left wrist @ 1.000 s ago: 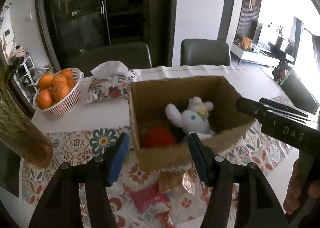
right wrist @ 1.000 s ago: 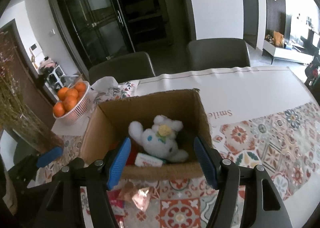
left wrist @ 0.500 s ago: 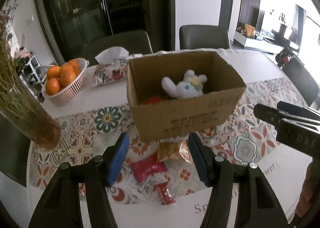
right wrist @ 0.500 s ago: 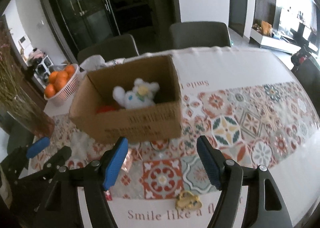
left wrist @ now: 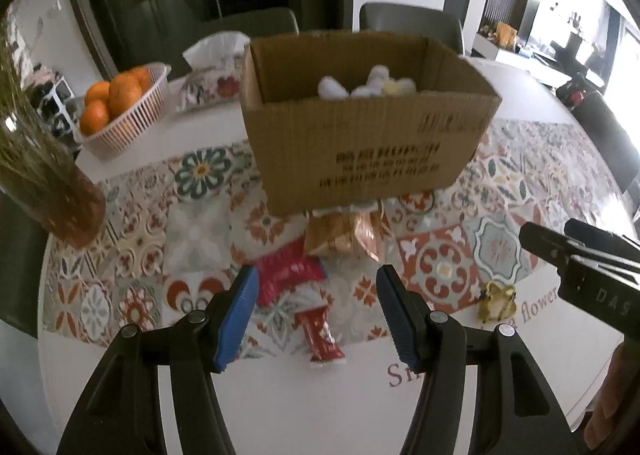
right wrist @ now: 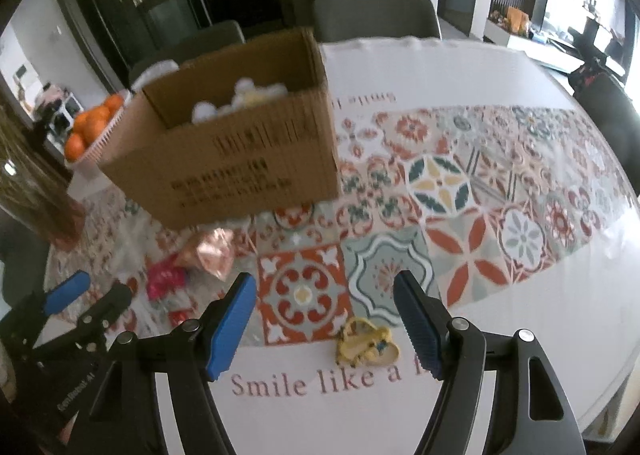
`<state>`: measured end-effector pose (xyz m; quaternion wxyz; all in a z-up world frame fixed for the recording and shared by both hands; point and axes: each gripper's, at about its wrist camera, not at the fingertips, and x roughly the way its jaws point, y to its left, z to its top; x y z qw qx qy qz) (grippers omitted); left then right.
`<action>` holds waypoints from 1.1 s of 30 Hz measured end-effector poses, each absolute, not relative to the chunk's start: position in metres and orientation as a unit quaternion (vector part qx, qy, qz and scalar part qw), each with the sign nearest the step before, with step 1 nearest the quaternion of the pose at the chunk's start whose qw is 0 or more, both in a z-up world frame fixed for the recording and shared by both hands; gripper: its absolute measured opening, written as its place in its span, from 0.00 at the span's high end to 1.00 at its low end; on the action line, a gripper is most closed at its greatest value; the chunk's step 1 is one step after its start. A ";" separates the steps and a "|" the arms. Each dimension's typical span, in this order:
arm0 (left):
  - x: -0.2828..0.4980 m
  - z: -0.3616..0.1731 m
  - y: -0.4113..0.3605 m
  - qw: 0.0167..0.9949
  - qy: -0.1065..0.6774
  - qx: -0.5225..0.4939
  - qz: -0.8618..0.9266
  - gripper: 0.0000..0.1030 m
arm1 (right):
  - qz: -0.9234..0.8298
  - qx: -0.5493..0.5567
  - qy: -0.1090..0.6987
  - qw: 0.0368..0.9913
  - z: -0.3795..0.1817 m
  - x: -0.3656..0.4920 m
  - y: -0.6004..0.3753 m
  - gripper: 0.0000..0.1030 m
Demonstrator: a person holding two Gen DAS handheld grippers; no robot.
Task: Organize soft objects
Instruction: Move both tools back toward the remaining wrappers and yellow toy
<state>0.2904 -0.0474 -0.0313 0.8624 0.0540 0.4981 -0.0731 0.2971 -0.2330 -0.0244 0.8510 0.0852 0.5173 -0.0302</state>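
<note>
A cardboard box (left wrist: 368,127) stands on the patterned runner with a white plush (left wrist: 360,85) showing over its rim. In front of the box lie a copper foil packet (left wrist: 344,233), a red packet (left wrist: 286,273) and a small red bar (left wrist: 322,335). My left gripper (left wrist: 316,315) hangs open over the red bar, empty. A small yellow soft toy (right wrist: 366,343) lies on the white cloth near the front edge. My right gripper (right wrist: 326,323) is open above the toy, touching nothing. The box (right wrist: 236,151) sits further back in the right wrist view.
A basket of oranges (left wrist: 120,111) and a floral tissue pack (left wrist: 212,75) sit behind the box to the left. A vase of dried stems (left wrist: 52,183) stands at the left edge. Two grey chairs (left wrist: 408,21) stand behind the table. The runner (right wrist: 500,191) stretches right.
Both grippers have drawn back from over the box and sunk toward the near side of the table. The packets and the yellow toy have come into view. The right jaws stand slightly wider.
</note>
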 end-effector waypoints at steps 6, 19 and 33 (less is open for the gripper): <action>0.286 -0.057 -0.050 0.847 0.524 0.054 -0.069 0.41 | -0.033 0.083 0.546 0.833 -0.047 0.292 -0.236 0.30; 0.287 -0.098 -0.058 0.818 0.569 0.060 -0.064 0.41 | -0.031 0.100 0.609 0.786 -0.092 0.291 -0.245 0.30; 0.294 -0.128 -0.060 0.799 0.596 0.071 -0.045 0.41 | -0.049 0.100 0.638 0.762 -0.133 0.290 -0.249 0.30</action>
